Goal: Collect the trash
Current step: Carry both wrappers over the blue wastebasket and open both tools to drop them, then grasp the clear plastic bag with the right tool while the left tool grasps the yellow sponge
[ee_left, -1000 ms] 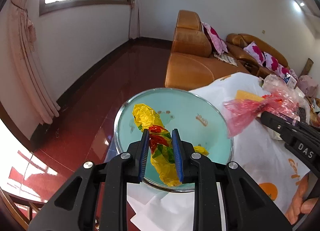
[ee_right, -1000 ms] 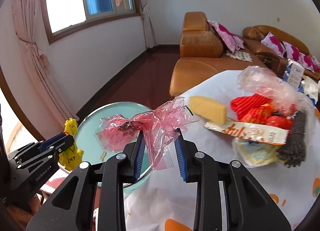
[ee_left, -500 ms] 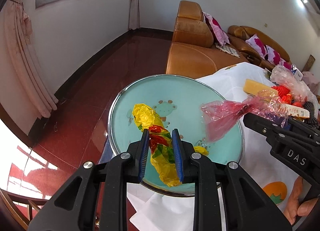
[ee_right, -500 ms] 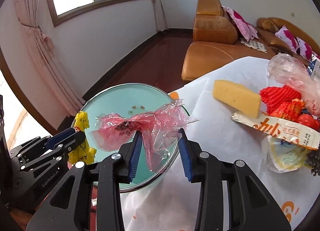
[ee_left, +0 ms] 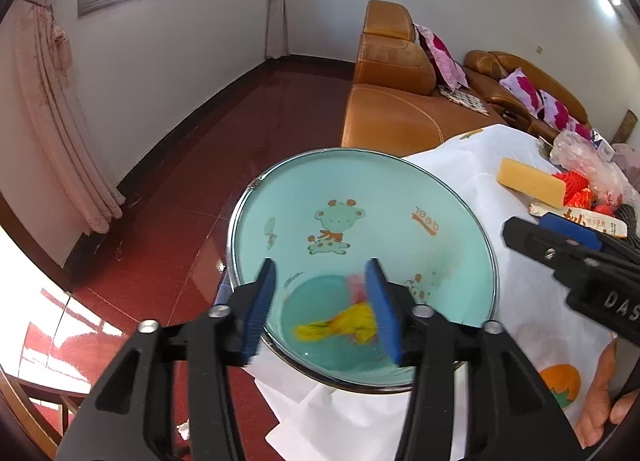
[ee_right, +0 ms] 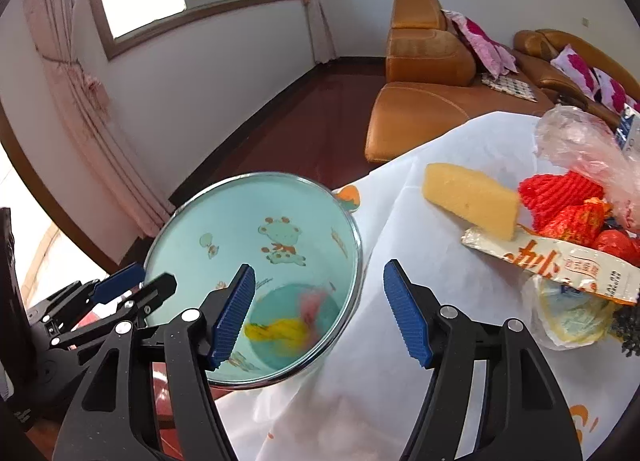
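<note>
A teal bin point(ee_left: 400, 197) with a deer print stands at the table's edge, seen too in the right wrist view point(ee_right: 192, 229). A yellow wrapper point(ee_left: 340, 327) and a pink plastic bag point(ee_left: 354, 285) lie blurred at its bottom; from the right I see the same wrapper point(ee_right: 276, 331) and bag point(ee_right: 314, 303). My left gripper point(ee_left: 322, 303) hangs over the bin, jaws opening, nothing between the pads. My right gripper point(ee_right: 320, 315) is above the bin's near rim, jaws opening, empty. More trash sits on the white tablecloth point(ee_right: 400, 261): a yellow sponge point(ee_right: 470, 199), a snack packet point(ee_right: 560, 261), red netting point(ee_right: 560, 193).
A clear plastic bag point(ee_right: 580, 149) and a crumpled cup wrapper point(ee_right: 568, 315) lie at the right of the table. An orange leather sofa point(ee_left: 392, 109) stands behind it. Dark red floor lies left of the bin. A person's hand point(ee_left: 604, 393) holds the right gripper.
Both grippers opened. The yellow wrapper left the left jaws and the pink bag left the right jaws; both now lie at the bottom of the bin.
</note>
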`<action>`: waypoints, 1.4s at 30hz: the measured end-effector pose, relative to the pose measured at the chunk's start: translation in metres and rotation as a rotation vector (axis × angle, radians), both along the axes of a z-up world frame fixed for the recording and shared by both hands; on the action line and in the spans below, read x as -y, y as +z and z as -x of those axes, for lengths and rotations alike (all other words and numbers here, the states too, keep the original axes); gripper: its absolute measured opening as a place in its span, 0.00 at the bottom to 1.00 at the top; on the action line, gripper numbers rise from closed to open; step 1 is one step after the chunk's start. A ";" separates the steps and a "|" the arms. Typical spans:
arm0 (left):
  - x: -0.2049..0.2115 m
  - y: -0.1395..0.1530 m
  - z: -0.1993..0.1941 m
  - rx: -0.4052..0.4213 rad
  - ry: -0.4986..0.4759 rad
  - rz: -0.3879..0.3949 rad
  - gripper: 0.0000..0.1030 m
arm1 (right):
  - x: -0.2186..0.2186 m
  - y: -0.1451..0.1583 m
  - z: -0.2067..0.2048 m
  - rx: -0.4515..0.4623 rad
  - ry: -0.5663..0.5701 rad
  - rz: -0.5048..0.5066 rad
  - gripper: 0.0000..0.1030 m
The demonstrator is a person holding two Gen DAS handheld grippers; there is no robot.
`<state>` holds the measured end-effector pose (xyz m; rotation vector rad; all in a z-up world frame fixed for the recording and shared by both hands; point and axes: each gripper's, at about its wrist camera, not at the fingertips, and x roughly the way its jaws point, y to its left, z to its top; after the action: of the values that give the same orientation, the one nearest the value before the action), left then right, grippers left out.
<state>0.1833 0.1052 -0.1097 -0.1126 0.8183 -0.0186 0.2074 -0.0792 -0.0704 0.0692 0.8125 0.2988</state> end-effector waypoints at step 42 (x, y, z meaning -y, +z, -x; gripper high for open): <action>0.141 0.032 -0.026 0.054 -0.160 0.010 0.83 | 0.230 0.048 0.076 0.207 -0.500 -0.001 0.61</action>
<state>0.2091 -0.0354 -0.0776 -0.0554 0.7717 -0.1756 0.1319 -0.3093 -0.0220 0.2341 0.5662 -0.1646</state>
